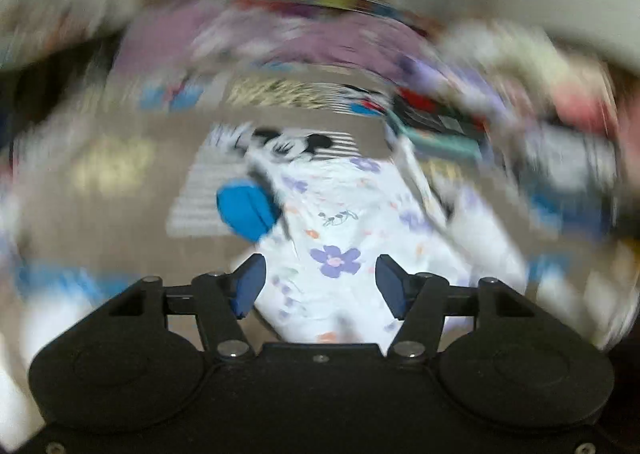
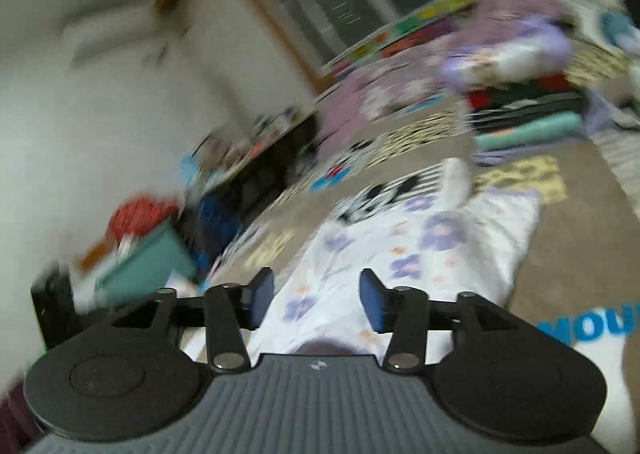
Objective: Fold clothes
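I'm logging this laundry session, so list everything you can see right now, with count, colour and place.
Garment: one, white with purple flowers, spread on the rug ahead of both grippers.
Rug: one, tan with cartoon mouse prints, under the garment.
Blue object: one, bright blue, at the garment's left edge; too blurred to identify.
Folded stack: one pile, red, black, striped and teal, on the rug beyond the garment.
Bin: one, teal, by the white wall on the left.
Left gripper: black with blue pads, open, nothing between them.
Right gripper: black with blue pads, open, empty.
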### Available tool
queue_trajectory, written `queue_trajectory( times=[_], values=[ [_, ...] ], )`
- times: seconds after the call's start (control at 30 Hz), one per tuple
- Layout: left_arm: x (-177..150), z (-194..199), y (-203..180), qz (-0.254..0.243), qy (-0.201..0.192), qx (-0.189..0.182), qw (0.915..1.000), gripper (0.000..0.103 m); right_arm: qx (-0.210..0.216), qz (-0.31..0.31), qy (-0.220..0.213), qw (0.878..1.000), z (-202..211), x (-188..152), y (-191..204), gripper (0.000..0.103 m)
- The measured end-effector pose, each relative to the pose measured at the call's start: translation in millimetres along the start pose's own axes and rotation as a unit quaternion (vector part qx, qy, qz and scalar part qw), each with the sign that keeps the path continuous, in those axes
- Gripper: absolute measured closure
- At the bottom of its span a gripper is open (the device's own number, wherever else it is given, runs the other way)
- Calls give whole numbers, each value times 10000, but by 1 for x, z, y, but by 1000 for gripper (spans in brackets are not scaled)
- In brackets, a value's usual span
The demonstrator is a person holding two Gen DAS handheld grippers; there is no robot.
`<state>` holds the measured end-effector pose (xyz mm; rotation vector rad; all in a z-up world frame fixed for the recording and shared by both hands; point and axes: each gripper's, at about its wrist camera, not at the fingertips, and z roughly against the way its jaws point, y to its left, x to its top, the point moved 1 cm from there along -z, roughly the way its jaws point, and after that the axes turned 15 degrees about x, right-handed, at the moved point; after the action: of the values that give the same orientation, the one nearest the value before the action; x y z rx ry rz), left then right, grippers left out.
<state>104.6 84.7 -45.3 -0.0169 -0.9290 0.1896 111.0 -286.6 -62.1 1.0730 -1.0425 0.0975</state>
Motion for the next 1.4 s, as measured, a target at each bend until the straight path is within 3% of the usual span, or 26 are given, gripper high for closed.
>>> queue_trajectory(
  times=[0.07,0.1,0.17,0.27,0.37,0.4,0.43,0.5,0.57,0.63,0.67,0.7,0.8,0.87,0.93,1.0,1.07,1.13,1.2,1.3,1.4],
  values=[
    [-11,-18,15,1163,367,-102,9925,43,-123,-382,-398,9984,5,-5,-22,45],
    [-21,-27,23,1790,558,-274,9819,43,-194,-539,-581,9967,7,-10,-35,39],
    [-32,-39,34,2534,775,-415,9634,43,-292,-793,-837,9929,9,-24,-60,36],
    [-45,-51,41,2966,935,-278,9500,43,-330,-1098,-1017,9882,11,-48,-92,31],
    [-49,-63,41,3105,967,-211,9454,44,-438,-1228,-946,9870,7,-56,-112,28],
    [-49,-65,39,3049,923,-165,9477,46,-422,-1194,-954,9874,5,-54,-116,28],
    [-45,-66,34,2884,842,-79,9538,67,-382,-1090,-960,9887,2,-52,-117,28],
    [-31,-65,14,2229,516,75,9735,73,-309,-838,-920,9917,-5,-46,-118,28],
    [-16,-59,-17,1223,109,404,9916,79,-274,-702,-750,9943,-13,-45,-119,28],
    [-8,-55,-59,-79,-331,763,9965,82,-249,-715,-619,9952,-23,-44,-122,28],
    [-7,-54,-82,-794,-561,928,9909,82,-260,-740,-576,9953,-26,-44,-123,29],
    [-11,-55,-107,-1531,-762,1040,9798,83,-281,-772,-542,9951,-28,-44,-125,29],
    [-39,-73,-164,-3268,-1070,1202,9313,83,-312,-907,-478,9942,-32,-44,-130,29],
    [-58,-88,-181,-3838,-1031,1209,9097,83,-263,-997,-509,9934,-31,-45,-133,30],
    [-72,-94,-187,-4033,-1044,1210,9010,83,-204,-1084,-550,9924,-29,-45,-135,30],
    [-71,-90,-183,-4051,-1046,910,9037,83,-170,-1117,-566,9920,-28,-45,-136,30],
    [-63,-82,-172,-3891,-955,554,9146,76,-167,-1111,-549,9922,-30,-45,-136,30],
    [-53,-68,-159,-3544,-844,123,9312,54,-169,-1067,-505,9929,-31,-45,-135,30],
    [-41,-56,-143,-3139,-758,-263,9460,53,-172,-1017,-457,9936,-33,-45,-133,30],
    [-21,-42,-106,-2172,-639,-762,9711,53,-217,-953,-410,9944,-34,-46,-132,30],
    [1,-31,-58,-860,-599,-1078,9886,53,-235,-940,-401,9945,-34,-46,-132,30]
  ],
)
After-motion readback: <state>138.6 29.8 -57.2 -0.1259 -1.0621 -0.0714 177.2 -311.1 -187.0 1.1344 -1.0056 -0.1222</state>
